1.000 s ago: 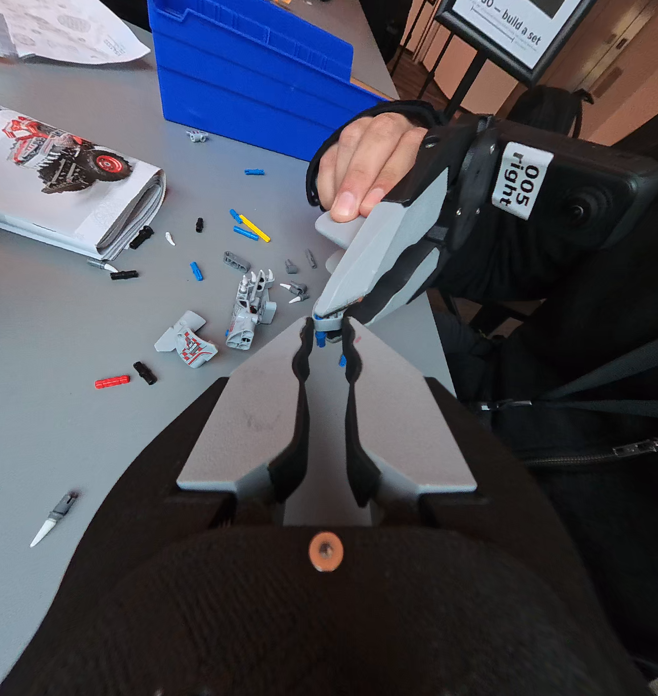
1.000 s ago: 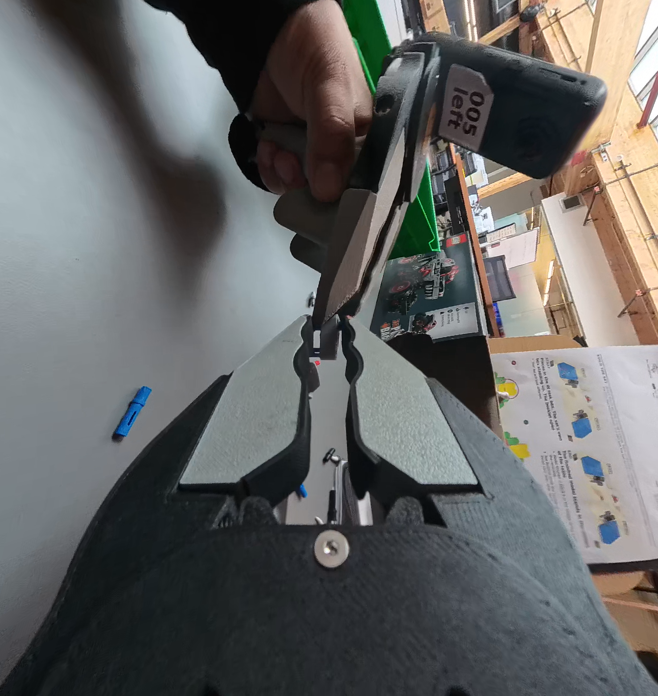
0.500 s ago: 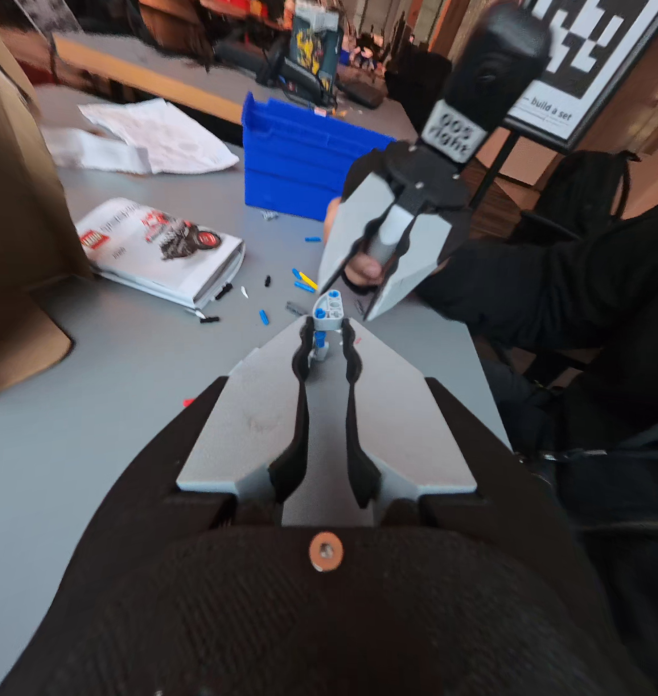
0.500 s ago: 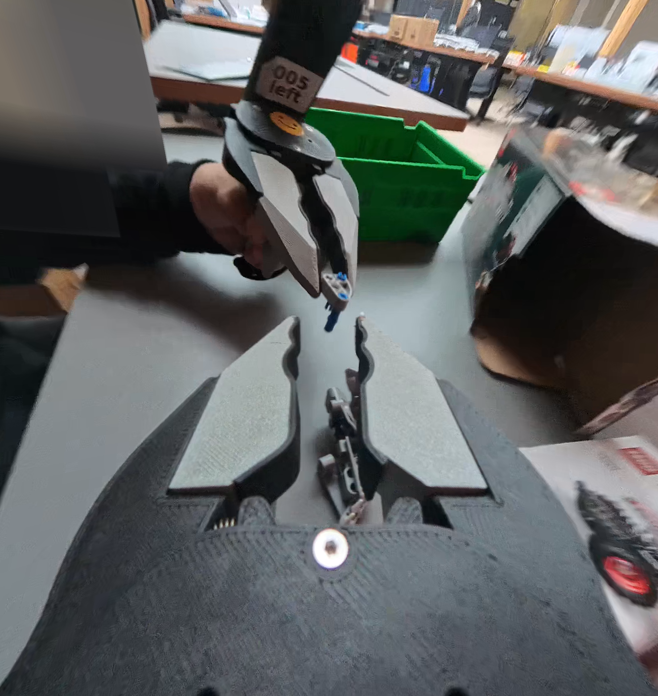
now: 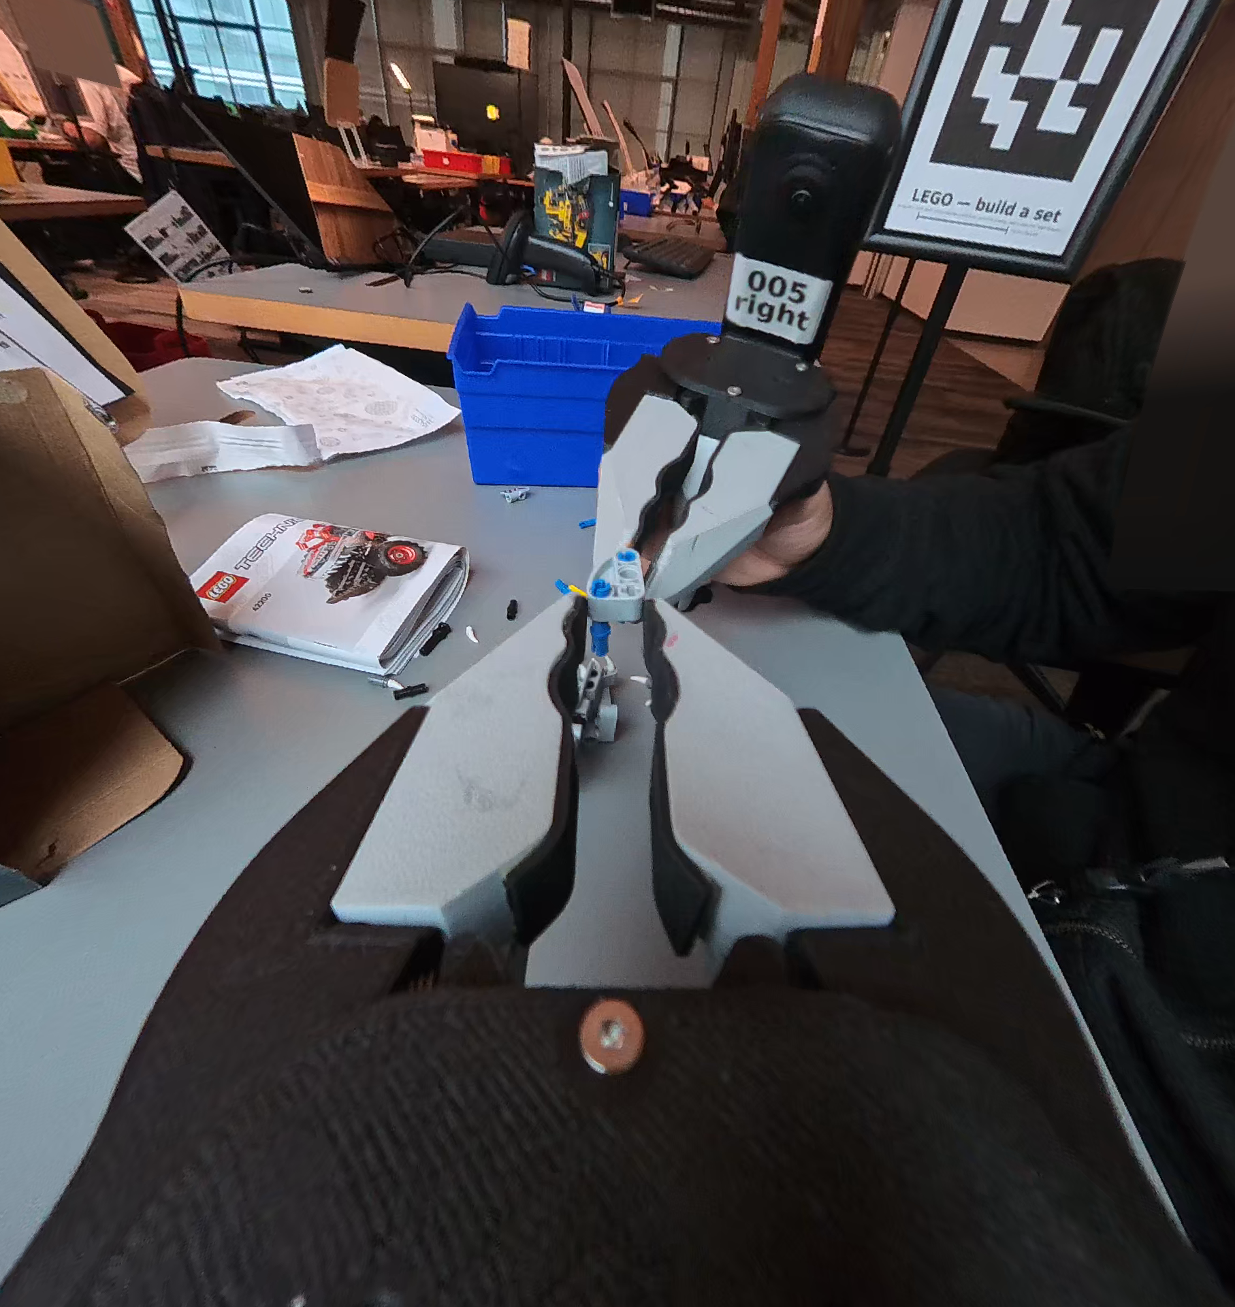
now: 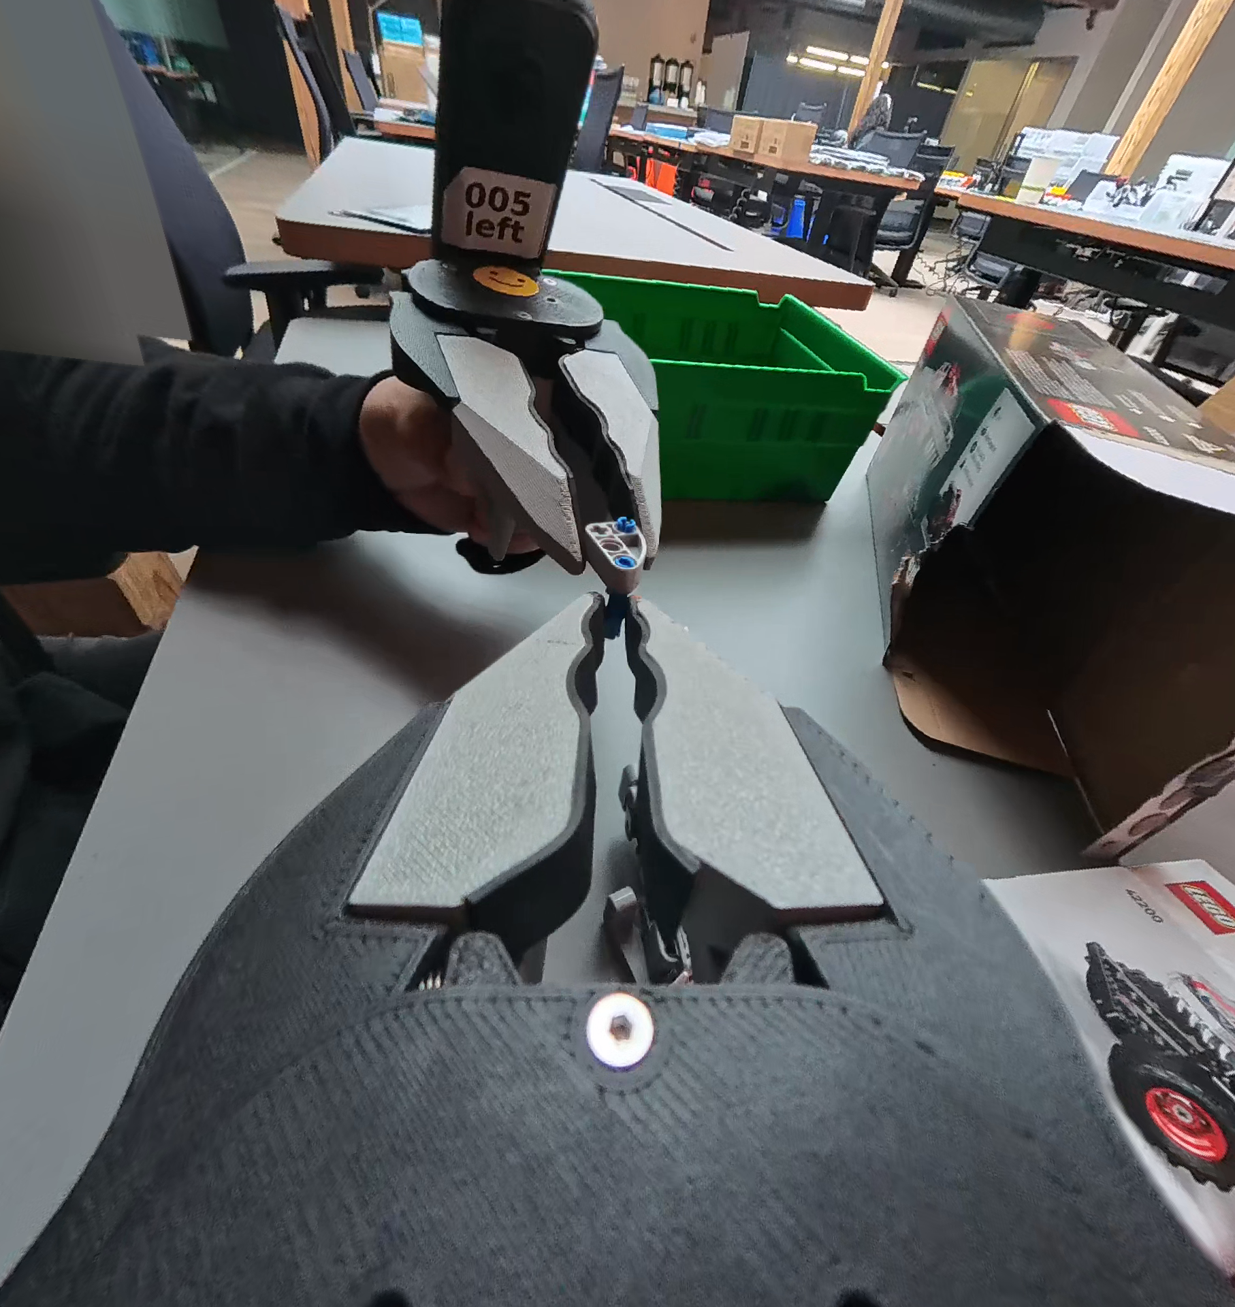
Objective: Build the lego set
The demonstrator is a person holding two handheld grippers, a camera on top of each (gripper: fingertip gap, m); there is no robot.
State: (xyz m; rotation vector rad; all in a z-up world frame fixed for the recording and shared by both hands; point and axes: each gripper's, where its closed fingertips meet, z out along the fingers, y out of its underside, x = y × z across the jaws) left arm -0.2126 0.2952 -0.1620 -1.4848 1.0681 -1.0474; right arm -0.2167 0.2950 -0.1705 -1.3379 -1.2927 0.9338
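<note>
My left gripper is shut on a small grey Technic piece with blue pins in its holes, held above the table. The right wrist view shows the same piece between the left gripper's fingers. A blue pin hangs from the bottom of the piece. My right gripper meets it tip to tip, and its pads close on that pin just under the piece. In the left wrist view the right gripper comes down from above, with its tips partly hidden behind the piece.
A grey part-built assembly and several loose pins lie on the grey table. An instruction booklet, a blue bin and a cardboard box stand beyond. A green bin and the set's box are in the right wrist view. Less than 4 cm separates the two grippers' tips.
Both grippers tilted up from the table. The right gripper let go, opened wide half a second ago, and has now closed on the blue pin. The left kept the grey piece.
</note>
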